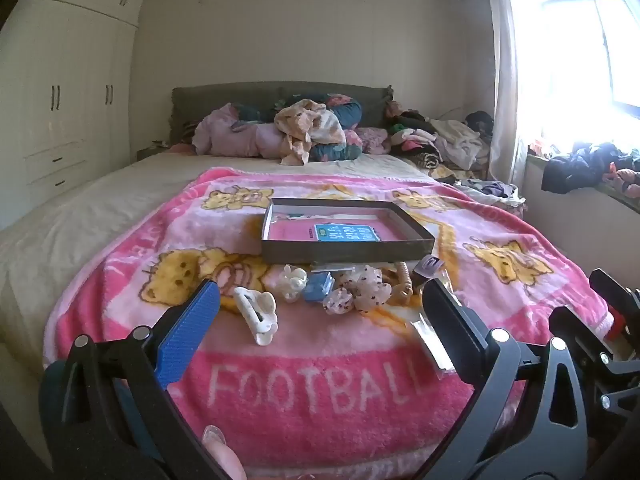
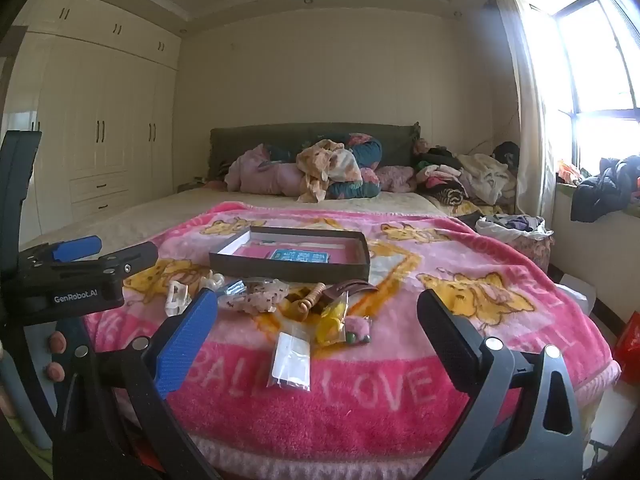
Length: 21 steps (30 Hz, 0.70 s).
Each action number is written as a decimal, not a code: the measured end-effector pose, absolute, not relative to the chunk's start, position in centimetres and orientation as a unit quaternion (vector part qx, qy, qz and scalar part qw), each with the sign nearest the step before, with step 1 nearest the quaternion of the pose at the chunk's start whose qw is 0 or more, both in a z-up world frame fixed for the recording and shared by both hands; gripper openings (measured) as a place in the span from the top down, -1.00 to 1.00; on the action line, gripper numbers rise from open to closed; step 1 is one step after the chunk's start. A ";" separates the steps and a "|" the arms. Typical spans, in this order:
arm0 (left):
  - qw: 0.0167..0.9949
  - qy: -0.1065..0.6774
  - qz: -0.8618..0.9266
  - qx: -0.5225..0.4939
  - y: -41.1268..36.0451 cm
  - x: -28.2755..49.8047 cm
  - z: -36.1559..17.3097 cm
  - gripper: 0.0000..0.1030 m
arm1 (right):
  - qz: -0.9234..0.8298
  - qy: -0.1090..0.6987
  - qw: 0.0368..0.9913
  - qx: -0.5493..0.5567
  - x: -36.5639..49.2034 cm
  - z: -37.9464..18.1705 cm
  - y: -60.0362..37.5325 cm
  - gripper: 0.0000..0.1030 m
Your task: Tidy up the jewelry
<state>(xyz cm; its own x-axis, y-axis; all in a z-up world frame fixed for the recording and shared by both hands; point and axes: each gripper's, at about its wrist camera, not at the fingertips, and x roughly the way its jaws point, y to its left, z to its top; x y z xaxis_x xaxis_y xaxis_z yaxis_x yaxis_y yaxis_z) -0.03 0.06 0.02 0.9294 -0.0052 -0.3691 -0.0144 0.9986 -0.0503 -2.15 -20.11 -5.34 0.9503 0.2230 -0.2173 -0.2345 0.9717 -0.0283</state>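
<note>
Left wrist view: hair clip [image 1: 256, 314] between gripper [image 1: 320, 312] fingers.

From the left wrist we are looking low over the near edge of the pink blanket [image 1: 320, 400], facing the headboard [image 1: 280, 96], close to that edge. From the right wrist we are facing the same way, sitting slightly further right and higher. Both views are sharing the open box [image 1: 348, 232] mid-blanket, the trinkets along its near side, and the wardrobe [image 1: 68, 100].
</note>
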 end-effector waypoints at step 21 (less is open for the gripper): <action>0.981 0.191 0.003 -0.022 0.1 0.2 0.1 -0.80 | 0.116 0.111 0.987 -0.024 -2.0 -5.3 -20.2 -0.88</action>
